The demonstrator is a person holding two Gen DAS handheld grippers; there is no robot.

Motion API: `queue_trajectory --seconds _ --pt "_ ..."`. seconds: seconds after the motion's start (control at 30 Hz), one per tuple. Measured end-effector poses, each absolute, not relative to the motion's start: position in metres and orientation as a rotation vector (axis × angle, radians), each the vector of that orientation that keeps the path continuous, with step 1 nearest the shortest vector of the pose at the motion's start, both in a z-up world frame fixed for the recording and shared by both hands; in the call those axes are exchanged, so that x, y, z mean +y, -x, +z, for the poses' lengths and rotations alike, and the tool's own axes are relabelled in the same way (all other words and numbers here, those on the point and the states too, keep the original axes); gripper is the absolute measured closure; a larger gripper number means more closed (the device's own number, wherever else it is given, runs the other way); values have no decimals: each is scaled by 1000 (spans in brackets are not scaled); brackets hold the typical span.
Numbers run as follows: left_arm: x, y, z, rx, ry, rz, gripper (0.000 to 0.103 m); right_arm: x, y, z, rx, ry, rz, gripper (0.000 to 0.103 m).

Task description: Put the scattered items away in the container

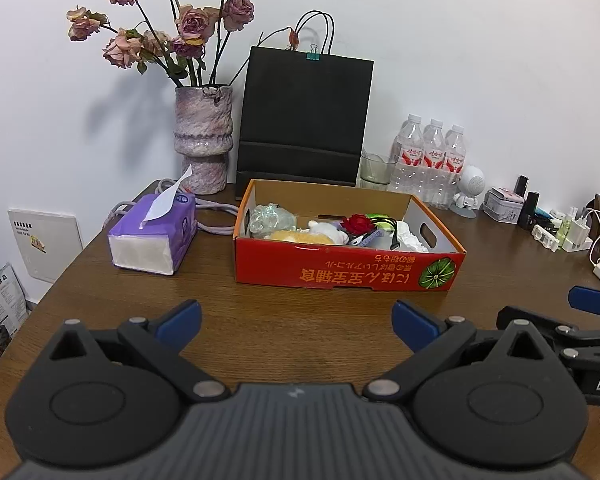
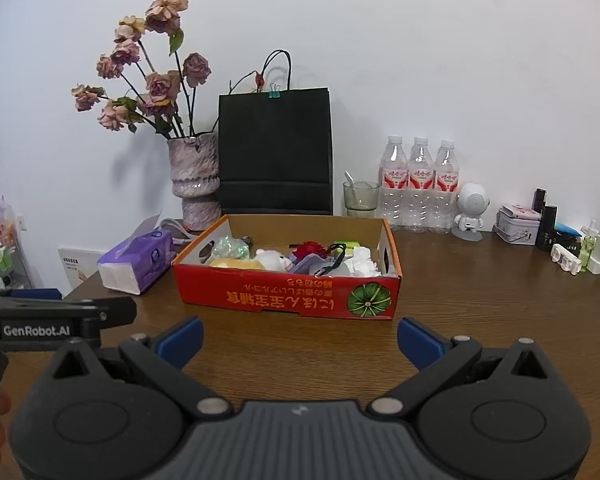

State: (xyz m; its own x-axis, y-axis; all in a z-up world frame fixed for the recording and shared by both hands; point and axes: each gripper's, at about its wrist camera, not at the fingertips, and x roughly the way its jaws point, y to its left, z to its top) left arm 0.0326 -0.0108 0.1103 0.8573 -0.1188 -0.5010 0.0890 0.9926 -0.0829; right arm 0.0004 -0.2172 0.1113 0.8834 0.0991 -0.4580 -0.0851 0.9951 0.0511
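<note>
The left gripper [image 1: 296, 326] hung above the wooden table [image 1: 292, 320] with its blue-tipped fingers [image 1: 180, 322] spread wide and nothing between them. The right gripper [image 2: 300, 338] was held the same way, jaws apart and empty, just to the left gripper's right; each showed at the edge of the other's view.

Straight ahead of both grippers, near but apart from the fingertips, sat the red cardboard box [image 1: 348, 272], its long printed side facing them. The gathered items lay inside it: a crumpled clear plastic piece [image 1: 270, 218] at the far-left end, a yellow soft thing [image 1: 300, 237] and a white plush toy [image 2: 274, 259] toward the middle, a red rose [image 1: 358, 222] beyond those, a black cord [image 2: 336, 254], and crumpled white material [image 2: 362, 262] at the right end.

Left of the box, ahead of the left gripper's left finger, stood a purple tissue pack [image 1: 154, 236]. Behind the box stood a vase of dried roses [image 1: 203, 140], a black paper bag [image 1: 304, 116], and three water bottles [image 2: 420, 184] farther to the right.
</note>
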Motion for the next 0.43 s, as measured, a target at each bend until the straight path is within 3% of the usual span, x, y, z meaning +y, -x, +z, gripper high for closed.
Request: queue_trajectory --seconds 0.43 --pt "-14 -34 103 505 60 -120 0 -219 -4 105 492 -43 93 0"
